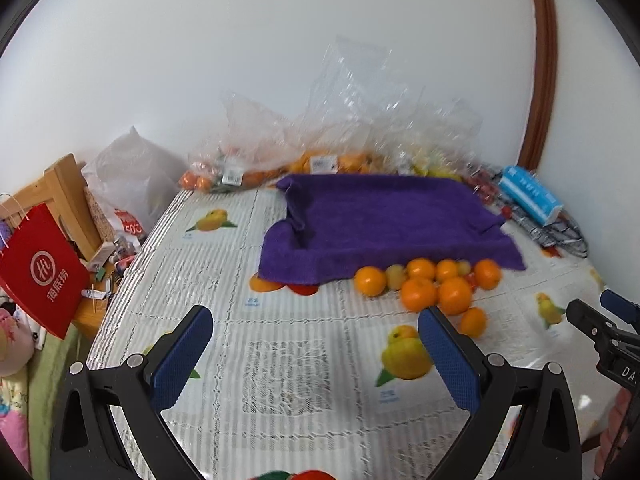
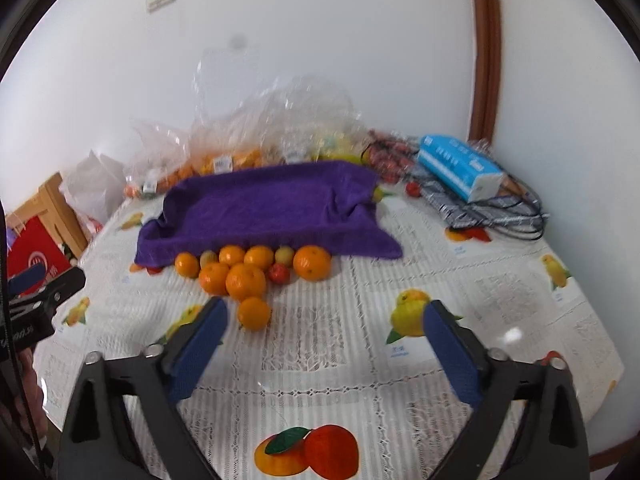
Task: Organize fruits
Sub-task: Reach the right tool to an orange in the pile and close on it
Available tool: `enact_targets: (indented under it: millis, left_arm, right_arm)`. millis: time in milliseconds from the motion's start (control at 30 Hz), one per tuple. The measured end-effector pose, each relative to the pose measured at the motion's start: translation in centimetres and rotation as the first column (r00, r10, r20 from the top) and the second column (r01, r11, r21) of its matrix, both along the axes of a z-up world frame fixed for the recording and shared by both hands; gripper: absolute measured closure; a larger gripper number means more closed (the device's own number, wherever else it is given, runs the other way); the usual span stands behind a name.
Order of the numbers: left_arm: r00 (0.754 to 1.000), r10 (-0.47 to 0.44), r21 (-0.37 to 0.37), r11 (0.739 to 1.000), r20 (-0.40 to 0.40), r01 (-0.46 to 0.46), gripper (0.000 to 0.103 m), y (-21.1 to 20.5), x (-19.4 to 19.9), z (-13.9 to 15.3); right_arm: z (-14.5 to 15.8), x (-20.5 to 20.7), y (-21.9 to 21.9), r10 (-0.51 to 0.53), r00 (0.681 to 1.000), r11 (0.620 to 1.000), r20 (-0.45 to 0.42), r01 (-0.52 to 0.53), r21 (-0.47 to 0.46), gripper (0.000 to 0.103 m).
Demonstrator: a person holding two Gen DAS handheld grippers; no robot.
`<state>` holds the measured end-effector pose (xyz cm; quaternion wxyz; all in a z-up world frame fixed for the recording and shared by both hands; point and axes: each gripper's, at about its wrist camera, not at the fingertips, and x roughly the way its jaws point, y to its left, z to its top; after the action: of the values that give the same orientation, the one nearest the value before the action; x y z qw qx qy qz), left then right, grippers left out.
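Note:
A pile of several oranges (image 1: pixel 436 286) (image 2: pixel 244 276) with small yellow-green and red fruits lies on the table in front of a tray covered by a purple towel (image 1: pixel 380 224) (image 2: pixel 268 208). One orange (image 2: pixel 254 313) sits apart at the near side of the pile. My left gripper (image 1: pixel 316 332) is open and empty, above the tablecloth left of the pile. My right gripper (image 2: pixel 326 322) is open and empty, just short of the near orange. Each gripper shows at the edge of the other's view.
Clear plastic bags of fruit (image 1: pixel 320 160) (image 2: pixel 256 148) lie against the wall behind the tray. A blue tissue pack (image 1: pixel 528 194) (image 2: pixel 460 168) and a patterned bag (image 2: pixel 492 208) are at the back right. A red paper bag (image 1: pixel 40 276) and a wooden crate (image 1: pixel 60 192) stand left of the table.

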<state>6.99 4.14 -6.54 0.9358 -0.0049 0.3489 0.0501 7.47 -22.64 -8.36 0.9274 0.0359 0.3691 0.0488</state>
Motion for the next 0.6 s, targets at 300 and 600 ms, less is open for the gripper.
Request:
enact_targets:
  millis: [300, 600]
  left_arm:
    - [0.997, -0.004, 0.012, 1.0, -0.072, 0.005, 0.0, 1.4, 2.9, -4.1]
    - [0.991, 0.02, -0.031, 0.999, -0.135, -0.024, 0.003, 3.6, 4.6, -6.6]
  right_arm:
    - [-4.4, 3.5, 3.0, 0.098, 0.991, 0.994, -0.091, -0.093, 0.051, 0.041]
    - [-7.2, 6.1, 5.8, 0.158, 0.977, 0.986, -0.146, -0.148, 0.078, 0.055]
